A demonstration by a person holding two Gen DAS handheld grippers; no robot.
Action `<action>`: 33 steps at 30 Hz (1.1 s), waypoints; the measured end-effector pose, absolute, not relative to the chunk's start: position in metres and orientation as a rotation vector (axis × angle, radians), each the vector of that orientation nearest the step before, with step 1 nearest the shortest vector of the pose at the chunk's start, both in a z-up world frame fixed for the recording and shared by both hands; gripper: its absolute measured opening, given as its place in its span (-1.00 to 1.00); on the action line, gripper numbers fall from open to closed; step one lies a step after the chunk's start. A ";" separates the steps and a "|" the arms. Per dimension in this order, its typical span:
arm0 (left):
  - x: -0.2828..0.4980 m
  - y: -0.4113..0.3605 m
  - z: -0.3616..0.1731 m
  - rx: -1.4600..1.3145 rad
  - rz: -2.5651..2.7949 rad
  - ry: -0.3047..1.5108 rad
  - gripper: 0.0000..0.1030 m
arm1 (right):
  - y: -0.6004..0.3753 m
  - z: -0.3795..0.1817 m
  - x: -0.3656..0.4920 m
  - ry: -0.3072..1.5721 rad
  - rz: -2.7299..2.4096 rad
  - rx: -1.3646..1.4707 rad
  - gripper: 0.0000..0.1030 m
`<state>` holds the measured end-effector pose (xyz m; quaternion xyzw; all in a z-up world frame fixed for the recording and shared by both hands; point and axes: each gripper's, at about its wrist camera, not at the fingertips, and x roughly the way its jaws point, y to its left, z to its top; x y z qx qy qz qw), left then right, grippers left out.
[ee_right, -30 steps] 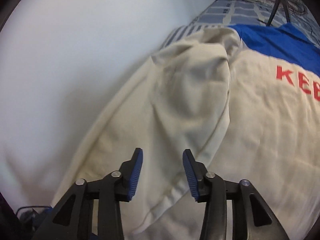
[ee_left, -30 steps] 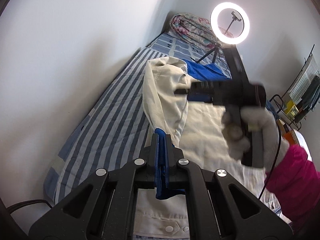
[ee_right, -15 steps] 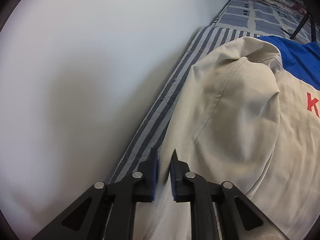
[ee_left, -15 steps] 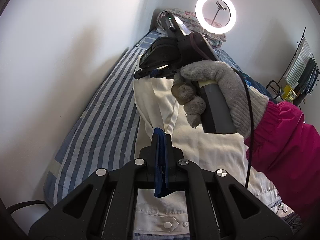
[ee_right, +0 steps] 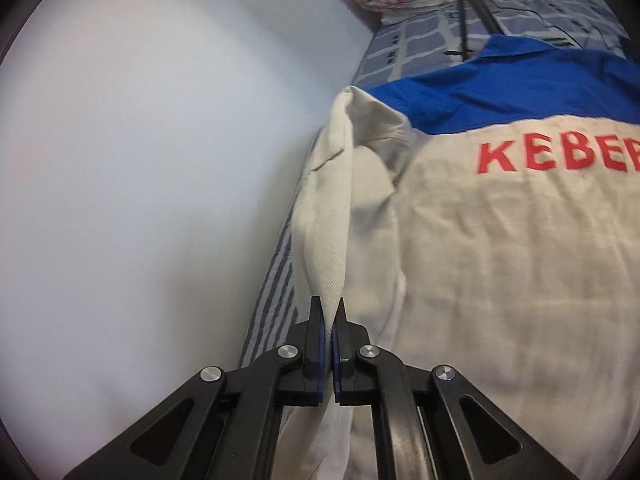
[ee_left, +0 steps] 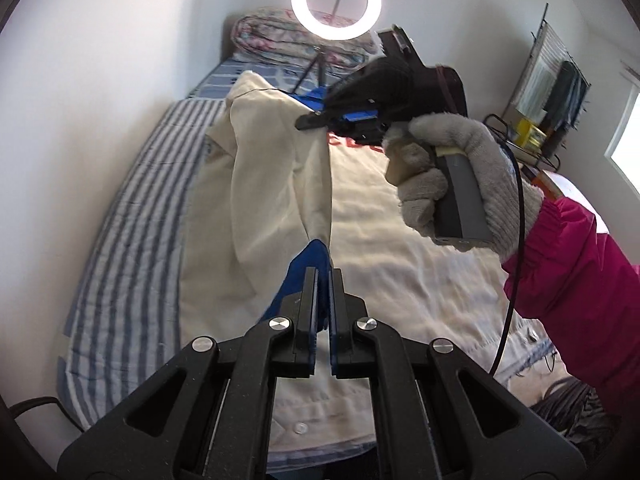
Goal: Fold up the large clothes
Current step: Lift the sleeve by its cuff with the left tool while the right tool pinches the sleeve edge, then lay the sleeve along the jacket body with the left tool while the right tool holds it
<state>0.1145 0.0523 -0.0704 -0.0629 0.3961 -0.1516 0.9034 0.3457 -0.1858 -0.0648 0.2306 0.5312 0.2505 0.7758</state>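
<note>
Both tongs are pinched on cloth: my left gripper [ee_left: 323, 280] has its pads closed on the blue cuff [ee_left: 307, 258] at the end of the sleeve, and my right gripper [ee_right: 329, 314] clamps a ridge of cream fabric higher up the same sleeve [ee_right: 328, 216], close to the shoulder. From the left wrist view I see the right gripper [ee_left: 310, 122] held in a gloved hand [ee_left: 448, 176] at the far end of that sleeve.

What I am folding is a cream jacket [ee_right: 500, 260] with a blue yoke and red lettering, lying back-up along the striped bed [ee_left: 132, 216], collar towards the far end where the ring light [ee_left: 336, 0] and a rolled quilt [ee_left: 276, 36] sit. Its left sleeve is lifted off the bed between my two grips, beside the wall [ee_right: 160, 160].

I judge the step to be carrying this sleeve rightward across the back. To do it well I should move both hands together and keep the sleeve lightly taut so it lands straight, without dragging the body of the jacket sideways. I would lay the shoulder end first, then the cuff, and let go only once the cloth rests flat. Slack near the armpit looks likely to bunch.
</note>
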 end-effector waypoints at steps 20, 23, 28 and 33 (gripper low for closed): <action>0.152 0.093 -0.153 -0.569 -0.288 1.122 -0.24 | -0.288 -0.142 0.254 1.319 0.473 0.548 -0.22; 0.159 0.089 -0.172 -0.603 -0.282 1.166 -0.25 | -0.282 -0.142 0.238 1.330 0.515 0.511 -0.20; 0.162 0.078 -0.195 -0.606 -0.261 1.199 -0.60 | -0.275 -0.150 0.225 1.354 0.550 0.496 -0.32; 0.153 0.074 -0.186 -0.539 -0.239 1.152 -0.92 | -0.263 -0.150 0.211 1.369 0.607 0.477 -0.89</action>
